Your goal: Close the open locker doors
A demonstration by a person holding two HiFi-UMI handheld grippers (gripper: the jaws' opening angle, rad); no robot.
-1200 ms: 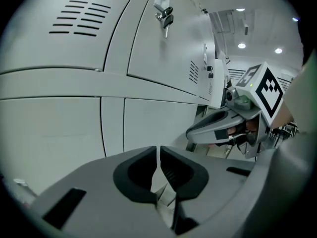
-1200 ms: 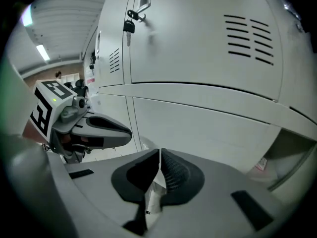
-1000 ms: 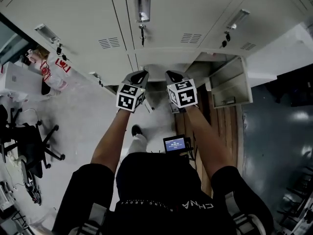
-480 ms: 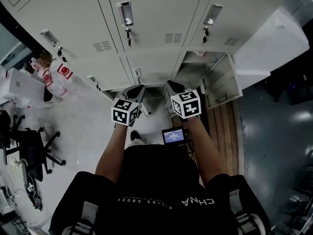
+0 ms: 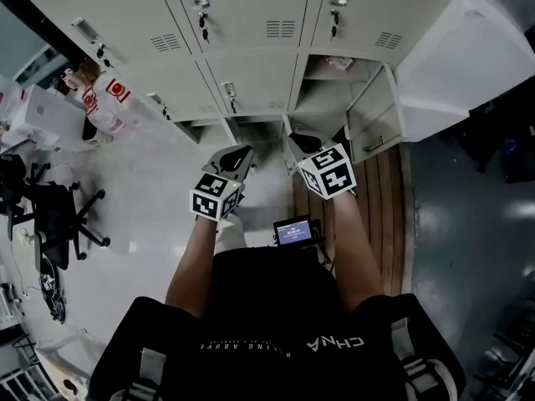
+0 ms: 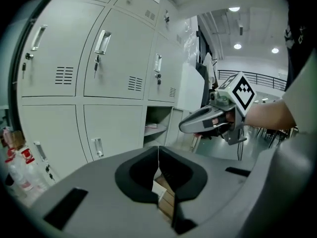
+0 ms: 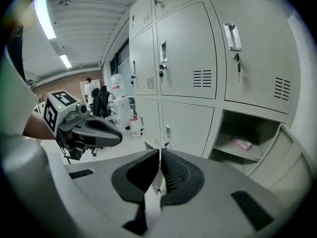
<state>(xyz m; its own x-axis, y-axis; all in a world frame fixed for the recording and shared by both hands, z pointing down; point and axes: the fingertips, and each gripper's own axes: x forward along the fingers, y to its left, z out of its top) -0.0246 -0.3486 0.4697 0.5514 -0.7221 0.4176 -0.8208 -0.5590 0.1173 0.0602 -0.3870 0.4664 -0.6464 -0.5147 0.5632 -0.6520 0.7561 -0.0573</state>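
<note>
left gripper [image 6: 158, 155]: jaws pressed together with nothing in them. It's just held out in the air facing the lockers, not touching anything.
right gripper [image 7: 159, 155]: same deal, closed up tight and empty. It sits just beside the left one, on the side nearer the open compartment.
open locker door [image 5: 374, 119]: lower row, right end of the bank, swung way out toward the person's right. Neither gripper is on it; both are near it but clearly apart.
open compartment [image 7: 247, 128]: there's a shelf inside with a small flat packet [image 7: 242, 143] lying on it.
other locker doors [image 5: 251, 7]: the ones I can see above and to the left are shut, and a few have keys dangling under the handles.
wood plank strip [image 5: 376, 199]: runs along the floor below the right gripper; the rest of the floor to the left is pale.
little screen [image 5: 292, 230]: lit up at the person's waist, between the two forearms.
office chair [image 5: 54, 224]: well off to the left.
bottles and red-and-white bags [image 5: 100, 98]: sitting on the floor by the left end of the lockers.
</note>
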